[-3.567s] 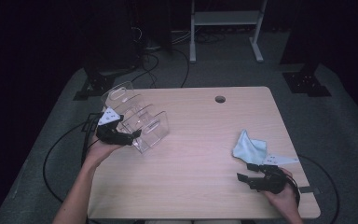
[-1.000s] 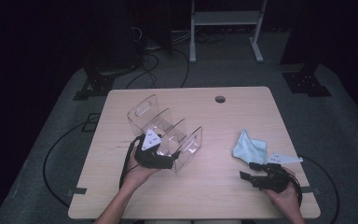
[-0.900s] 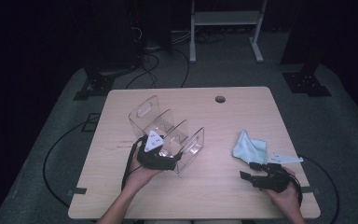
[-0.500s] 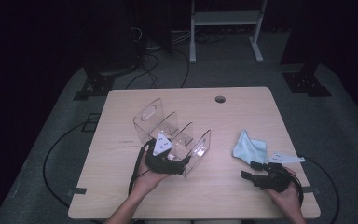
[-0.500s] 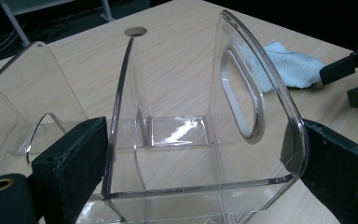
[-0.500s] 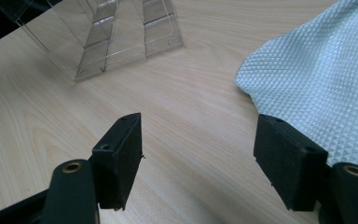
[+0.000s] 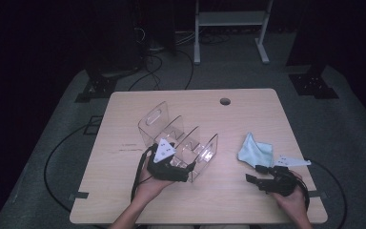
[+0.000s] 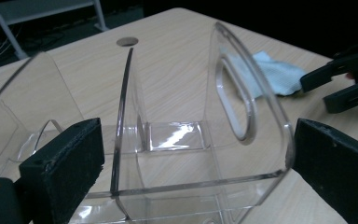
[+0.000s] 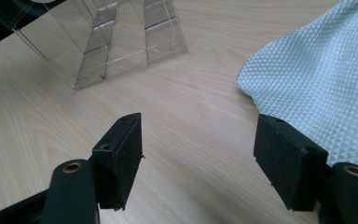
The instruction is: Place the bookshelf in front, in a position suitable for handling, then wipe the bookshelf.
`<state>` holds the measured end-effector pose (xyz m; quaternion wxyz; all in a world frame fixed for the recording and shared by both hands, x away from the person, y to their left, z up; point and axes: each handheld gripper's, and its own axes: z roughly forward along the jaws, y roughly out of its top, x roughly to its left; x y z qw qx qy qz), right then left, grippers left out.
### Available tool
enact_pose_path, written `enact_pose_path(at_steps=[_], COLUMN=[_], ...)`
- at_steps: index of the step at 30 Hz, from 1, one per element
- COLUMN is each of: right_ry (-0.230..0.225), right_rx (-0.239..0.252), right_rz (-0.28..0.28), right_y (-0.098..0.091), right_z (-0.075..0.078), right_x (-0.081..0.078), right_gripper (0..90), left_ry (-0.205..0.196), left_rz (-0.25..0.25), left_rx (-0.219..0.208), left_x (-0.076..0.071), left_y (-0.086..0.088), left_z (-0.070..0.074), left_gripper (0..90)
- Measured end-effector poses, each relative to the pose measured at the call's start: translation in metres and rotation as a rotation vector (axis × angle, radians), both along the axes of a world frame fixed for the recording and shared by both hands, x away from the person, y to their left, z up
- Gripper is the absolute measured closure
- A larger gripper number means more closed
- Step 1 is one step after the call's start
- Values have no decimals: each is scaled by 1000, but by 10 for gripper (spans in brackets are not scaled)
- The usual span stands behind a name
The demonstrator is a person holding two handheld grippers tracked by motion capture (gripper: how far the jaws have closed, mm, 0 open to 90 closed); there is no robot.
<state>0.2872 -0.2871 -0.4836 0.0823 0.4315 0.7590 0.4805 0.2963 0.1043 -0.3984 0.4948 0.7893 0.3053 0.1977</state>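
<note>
A clear acrylic divider rack (image 7: 178, 140) stands on the wooden table (image 7: 219, 205), left of centre. My left gripper (image 7: 187, 171) reaches in from the rack's near end. In the left gripper view its jaws (image 8: 196, 158) straddle the rack's end panel (image 8: 242, 116); they have just been opening and the pads stand off the plastic. A light blue cloth (image 7: 256, 151) lies right of centre. My right gripper (image 7: 252, 172) sits just in front of it, open, nothing between its pads (image 9: 198, 154); the cloth (image 9: 317, 79) lies to their right and the rack (image 9: 121, 42) farther off.
A round cable hole (image 7: 225, 101) sits near the table's far edge. Black cables (image 7: 52, 162) trail over the grey floor at left. A white metal frame (image 7: 228, 28) stands behind the table. The right gripper (image 8: 345, 79) shows beyond the rack in the left gripper view.
The rack and my left gripper have slid from the table's left edge toward the centre and nearer the front. The right gripper has stayed by the cloth.
</note>
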Motion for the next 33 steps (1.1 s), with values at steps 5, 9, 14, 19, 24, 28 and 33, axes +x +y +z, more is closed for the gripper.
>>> enact_pose_path(at_steps=[5, 9, 14, 19, 24, 28, 33], right_ry=[6, 8, 12, 11, 9, 7, 1], right_rx=[-2, -8, -11, -13, -9, -7, -6], right_rz=[-2, -3, -1, -4, -10, -9, -10], right_y=[2, 3, 1, -1, -2, -2, -5], right_z=[0, 0, 0, -1, 0, 0, 2], right_x=[2, 3, 3, 3, 3, 4, 3], right_gripper=[318, 318, 317, 316, 315, 315, 315], left_ry=[-32, -46, -65, -52, -4, 17, 44], left_rz=[1, 25, 60, 106, 94, 79, 64], left_rx=[-32, -53, -56, -45, -19, -2, 3], left_x=[-5, -3, 0, 6, 13, 19, 26], left_y=[16, 33, 54, 70, 74, 73, 67], left_z=[10, 11, 3, -15, -34, -50, -60], left_gripper=[8, 0, 0, 0, 0, 0, 0])
